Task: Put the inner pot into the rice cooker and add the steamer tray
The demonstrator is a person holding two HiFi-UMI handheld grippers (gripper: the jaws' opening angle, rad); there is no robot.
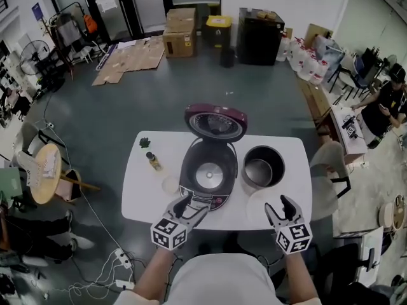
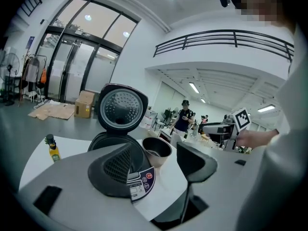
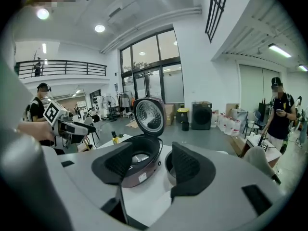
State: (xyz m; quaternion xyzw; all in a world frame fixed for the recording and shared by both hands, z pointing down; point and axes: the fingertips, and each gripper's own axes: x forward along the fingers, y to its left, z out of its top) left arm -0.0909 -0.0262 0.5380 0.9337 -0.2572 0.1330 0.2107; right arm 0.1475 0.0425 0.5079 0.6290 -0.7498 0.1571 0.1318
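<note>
Yellow bottle (image 1: 153, 162), cardboard boxes (image 1: 180, 32), black cabinet (image 1: 261, 37)

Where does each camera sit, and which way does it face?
Head view: on the person's head, looking steeply down at table, open cooker and pot; left hand-held gripper, right hand-held gripper and forearms show.
Left gripper view: on the left one, looking across the table at cooker and pot; own open jaws show, right one beyond.
Right gripper view: on the right one, facing the cooker; own open jaws show, left one beyond.
Shared: all see the open cooker.
</note>
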